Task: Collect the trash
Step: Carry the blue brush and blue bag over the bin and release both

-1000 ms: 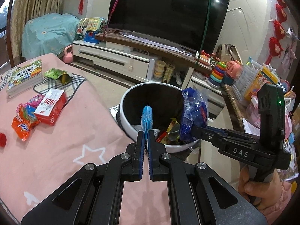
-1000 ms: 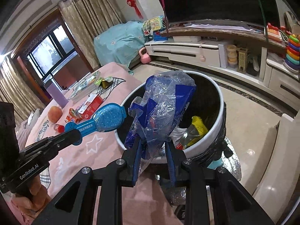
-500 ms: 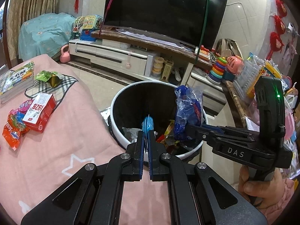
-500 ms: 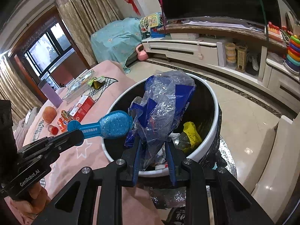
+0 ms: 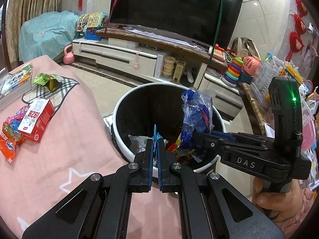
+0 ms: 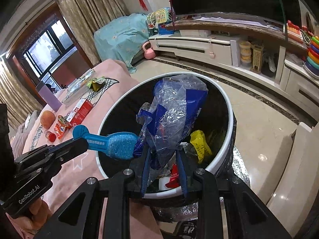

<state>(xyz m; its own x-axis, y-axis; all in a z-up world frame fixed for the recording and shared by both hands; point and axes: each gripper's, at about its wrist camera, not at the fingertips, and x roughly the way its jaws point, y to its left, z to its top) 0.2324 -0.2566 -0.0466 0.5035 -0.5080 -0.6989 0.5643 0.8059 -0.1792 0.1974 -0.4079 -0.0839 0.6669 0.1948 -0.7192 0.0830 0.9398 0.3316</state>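
Left gripper (image 5: 156,149) closed on thin blue plastic piece (image 6: 111,141), over near rim of trash bin (image 5: 127,153). Right gripper (image 6: 164,166) grips crumpled blue-clear bag (image 6: 173,117) above bin opening, pads probably pressing it. Red box (image 5: 35,119) lies left on pink cover (image 5: 59,159).

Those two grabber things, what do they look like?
Both are black plastic with blue pads on the insides of the fingers and round silver bolts at the joints. The right gripper has "DAS" in pale letters on its side and a small green light on its upright handle. The left gripper says "GenRobot.AI". A pink sleeve shows at the right hand.
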